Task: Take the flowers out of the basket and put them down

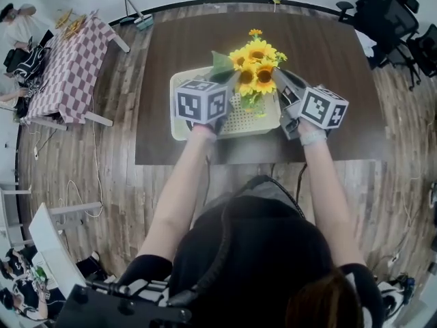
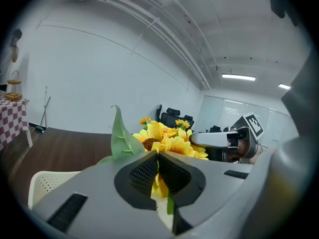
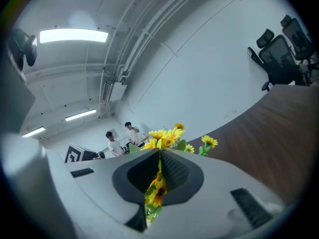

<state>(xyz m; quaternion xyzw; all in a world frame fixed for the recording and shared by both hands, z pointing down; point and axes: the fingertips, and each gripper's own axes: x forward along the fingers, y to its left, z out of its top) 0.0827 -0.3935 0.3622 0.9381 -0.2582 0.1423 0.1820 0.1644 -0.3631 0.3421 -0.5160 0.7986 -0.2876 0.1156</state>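
Observation:
A bunch of yellow sunflowers [image 1: 254, 63] with green leaves stands upright over the cream perforated basket [image 1: 179, 125] on the dark brown table [image 1: 328, 53]. My left gripper [image 1: 231, 82] comes at the bunch from the left and my right gripper [image 1: 278, 76] from the right; their tips meet at the stems just under the blooms. In the left gripper view the left gripper [image 2: 157, 156] is shut, with a yellow petal and a green stem in the slit. In the right gripper view the right gripper [image 3: 160, 153] is shut too, with a sunflower [image 3: 155, 187] in its gap. The stems' lower ends are hidden.
The basket's rim [image 2: 47, 183] lies low left in the left gripper view. A checked-cloth table [image 1: 68, 67] stands at the far left on the wooden floor, with black office chairs [image 1: 389, 16] at the top right. Two people [image 3: 119, 141] stand far off in the room.

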